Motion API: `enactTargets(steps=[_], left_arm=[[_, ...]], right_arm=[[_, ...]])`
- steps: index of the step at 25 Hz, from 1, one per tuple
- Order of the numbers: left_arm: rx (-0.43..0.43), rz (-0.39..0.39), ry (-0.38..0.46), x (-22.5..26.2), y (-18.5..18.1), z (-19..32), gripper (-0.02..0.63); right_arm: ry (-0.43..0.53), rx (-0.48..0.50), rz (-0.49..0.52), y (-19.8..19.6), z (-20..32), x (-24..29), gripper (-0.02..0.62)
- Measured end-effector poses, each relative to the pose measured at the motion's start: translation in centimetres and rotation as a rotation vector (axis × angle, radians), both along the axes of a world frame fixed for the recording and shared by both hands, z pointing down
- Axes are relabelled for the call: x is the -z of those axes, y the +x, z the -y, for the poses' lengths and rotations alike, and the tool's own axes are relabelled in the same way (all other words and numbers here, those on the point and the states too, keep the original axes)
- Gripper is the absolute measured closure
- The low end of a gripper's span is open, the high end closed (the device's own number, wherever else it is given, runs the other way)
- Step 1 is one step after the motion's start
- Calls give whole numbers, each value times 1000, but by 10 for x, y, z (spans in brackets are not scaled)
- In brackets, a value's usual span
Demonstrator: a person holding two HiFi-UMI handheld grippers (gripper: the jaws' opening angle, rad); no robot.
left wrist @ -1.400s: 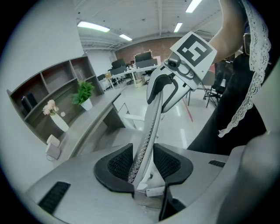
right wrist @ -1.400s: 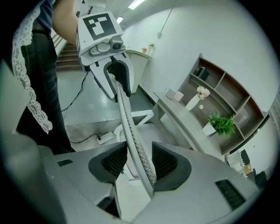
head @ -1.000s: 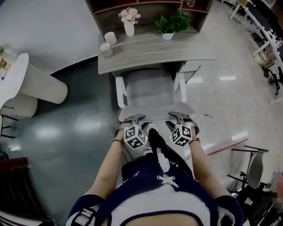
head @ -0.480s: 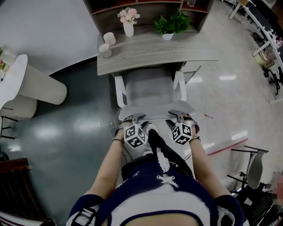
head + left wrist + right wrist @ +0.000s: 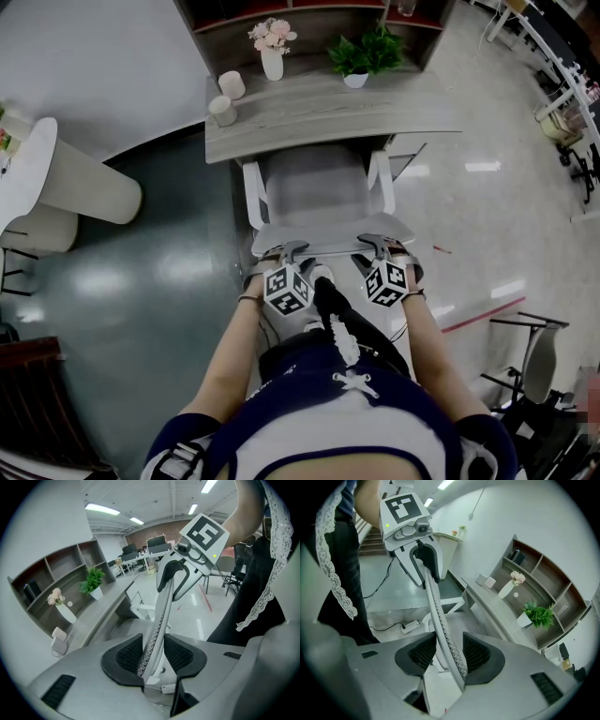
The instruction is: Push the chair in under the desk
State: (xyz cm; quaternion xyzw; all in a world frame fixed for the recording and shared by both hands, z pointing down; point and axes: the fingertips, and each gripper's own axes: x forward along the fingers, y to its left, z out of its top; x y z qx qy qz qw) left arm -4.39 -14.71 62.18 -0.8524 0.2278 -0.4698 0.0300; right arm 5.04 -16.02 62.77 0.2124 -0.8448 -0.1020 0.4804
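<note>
Closest to the camera in the head view are the person's dark top with white lacing and two bare forearms reaching forward. Each hand holds a gripper, the two side by side and near each other. The left gripper [image 5: 287, 251] and the right gripper [image 5: 381, 246] both sit on the top edge of the back of the chair [image 5: 314, 187].

In the left gripper view, the left gripper [image 5: 154, 654] has its two dark pads pressed against either side of the thin mesh edge of the chair [image 5: 158, 620], pinching it. The right gripper view shows the same: the right gripper [image 5: 449, 654] clamps the mesh edge of the chair [image 5: 439, 616] between its pads.

The chair is pale grey with white armrests and faces the desk [image 5: 375, 112]. Its armrests reach the near edge of the desk and the front of the seat lies at that edge, while most of the seat and the whole back stand clear of it on the person's side.

On the desk's left end stand two pale cups [image 5: 223, 109], one just behind the other. Farther back are a white vase of pink flowers [image 5: 273, 58] and a green plant [image 5: 361, 52] in a white pot. Behind them rises a brown shelf [image 5: 309, 17].

A white round table [image 5: 28, 164] stands well off to the left, and another chair [image 5: 539, 361] to the lower right.
</note>
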Motion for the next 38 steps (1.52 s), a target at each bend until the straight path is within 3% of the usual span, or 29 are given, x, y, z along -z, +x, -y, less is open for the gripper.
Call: enactTargets(steps=[38], left_arm=[[22,-6,11,2,6,46,462]], right_arm=[[1,20,-6,5,50,1,442]])
